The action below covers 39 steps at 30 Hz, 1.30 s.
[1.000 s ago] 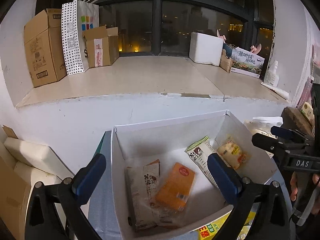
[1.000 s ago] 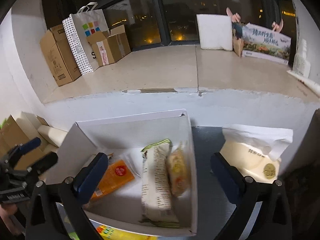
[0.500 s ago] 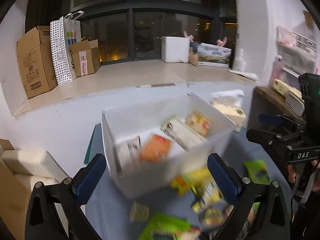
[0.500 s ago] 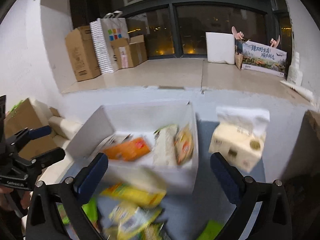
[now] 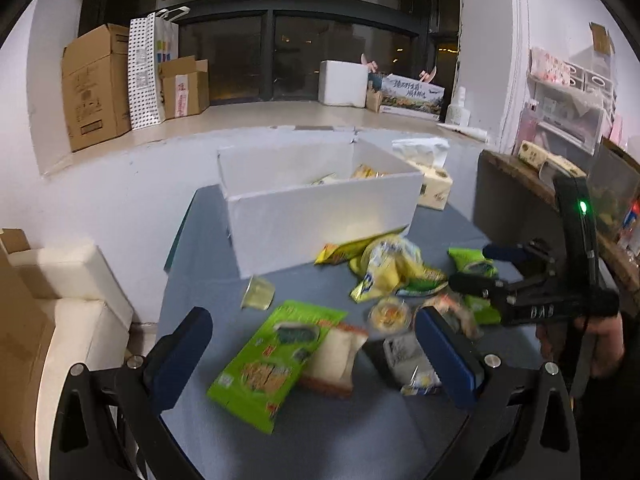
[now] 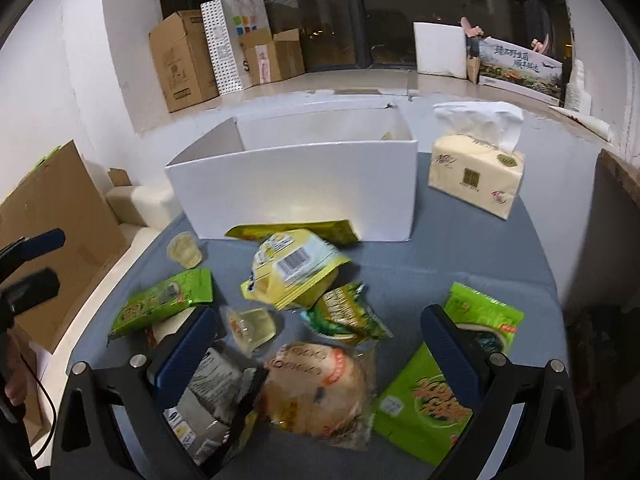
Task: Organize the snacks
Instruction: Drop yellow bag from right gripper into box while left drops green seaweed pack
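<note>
A white box [image 5: 320,216] [image 6: 296,188] stands at the back of the blue-grey table, a few snack packets showing over its rim. In front of it lie loose snacks: a yellow bag [image 6: 292,268], a round bread pack [image 6: 316,388], green packets [image 6: 436,396] [image 5: 272,360], a sliced-bread pack [image 5: 334,356] and jelly cups [image 5: 259,292] [image 6: 252,326]. My left gripper [image 5: 314,344] hangs open above the green packet and the bread. My right gripper [image 6: 320,332] is open above the round bread, holding nothing.
A tissue pack [image 6: 476,176] stands right of the box. Cardboard boxes [image 5: 96,84] and a dotted paper bag [image 5: 146,68] line the window ledge. A wooden shelf [image 5: 516,172] borders the table's right side, and a cream cushion [image 5: 64,276] lies to its left.
Both grippers have pulled back and down from over the box. The loose snacks in front of the box have come into view. Both stay open.
</note>
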### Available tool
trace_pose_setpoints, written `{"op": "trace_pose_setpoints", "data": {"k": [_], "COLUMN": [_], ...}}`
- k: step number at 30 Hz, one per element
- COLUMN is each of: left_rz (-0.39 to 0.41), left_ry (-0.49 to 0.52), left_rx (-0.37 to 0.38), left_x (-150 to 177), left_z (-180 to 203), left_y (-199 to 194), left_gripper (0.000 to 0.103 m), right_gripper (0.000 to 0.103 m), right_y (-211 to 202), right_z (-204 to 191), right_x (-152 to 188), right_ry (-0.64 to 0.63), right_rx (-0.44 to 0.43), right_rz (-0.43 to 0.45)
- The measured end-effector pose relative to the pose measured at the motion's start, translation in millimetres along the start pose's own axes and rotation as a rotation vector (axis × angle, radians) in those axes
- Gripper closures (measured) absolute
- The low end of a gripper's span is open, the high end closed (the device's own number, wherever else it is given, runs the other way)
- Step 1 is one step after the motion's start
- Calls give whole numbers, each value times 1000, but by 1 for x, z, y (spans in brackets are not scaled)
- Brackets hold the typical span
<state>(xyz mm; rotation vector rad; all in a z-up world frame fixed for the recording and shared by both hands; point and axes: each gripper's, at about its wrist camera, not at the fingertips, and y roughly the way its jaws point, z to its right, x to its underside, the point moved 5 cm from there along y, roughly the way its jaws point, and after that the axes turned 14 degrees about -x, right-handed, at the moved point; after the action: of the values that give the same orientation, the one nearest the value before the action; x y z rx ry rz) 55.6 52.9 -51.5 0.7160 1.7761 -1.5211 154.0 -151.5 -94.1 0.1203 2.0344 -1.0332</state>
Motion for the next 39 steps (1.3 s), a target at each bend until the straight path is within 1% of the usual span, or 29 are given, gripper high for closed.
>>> {"op": "trace_pose_setpoints", "data": {"k": [2, 6, 11, 14, 16, 17, 18, 19, 21, 22, 24, 25, 29, 34, 36, 39], "left_rz": [-16, -34, -43, -48, -56, -61, -66, -70, -74, -76, -83, -88, -97, -123, -107, -129], "left_ry": [-9, -17, -3, -4, -8, -11, -14, -15, -15, -18, -31, -38, -34, 5, 32, 62], "left_rx": [20, 15, 10, 15, 10, 11, 11, 7, 2, 1, 4, 7, 9, 33, 59, 144], "left_x": [10, 19, 22, 24, 25, 26, 26, 27, 29, 29, 30, 30, 31, 32, 30, 29], "left_z": [-3, -4, -2, -2, -4, -4, -5, -6, -8, -9, -12, -14, -16, -13, -12, -11], "left_y": [0, 3, 8, 11, 15, 17, 18, 19, 21, 22, 25, 28, 37, 59, 70, 89], "left_gripper": [0, 0, 0, 0, 0, 0, 0, 0, 0, 0, 0, 0, 0, 0, 0, 0], "right_gripper": [0, 0, 0, 0, 0, 3, 9, 27, 29, 32, 38, 40, 43, 43, 43, 43], "right_y": [8, 36, 77, 100, 111, 115, 117, 119, 117, 115, 107, 101, 69, 14, -8, -33], "right_z": [-1, 3, 15, 19, 20, 21, 21, 20, 17, 15, 10, 8, 0, -4, -8, -13], "right_x": [-2, -12, -28, -31, -32, -32, -31, -30, -29, -28, -28, -28, -30, -38, -39, -35], "right_ry": [-7, -15, -17, -9, -17, -14, -6, 2, -3, -15, -46, -52, -51, -37, -13, -10], "right_rx": [-2, -13, 2, -32, -31, -33, -40, -60, -58, -57, -48, -51, -87, -118, -144, -162], "right_rz": [-20, -72, -149, -214, -240, -248, -254, -262, -258, -260, -241, -228, -152, -27, 22, 73]}}
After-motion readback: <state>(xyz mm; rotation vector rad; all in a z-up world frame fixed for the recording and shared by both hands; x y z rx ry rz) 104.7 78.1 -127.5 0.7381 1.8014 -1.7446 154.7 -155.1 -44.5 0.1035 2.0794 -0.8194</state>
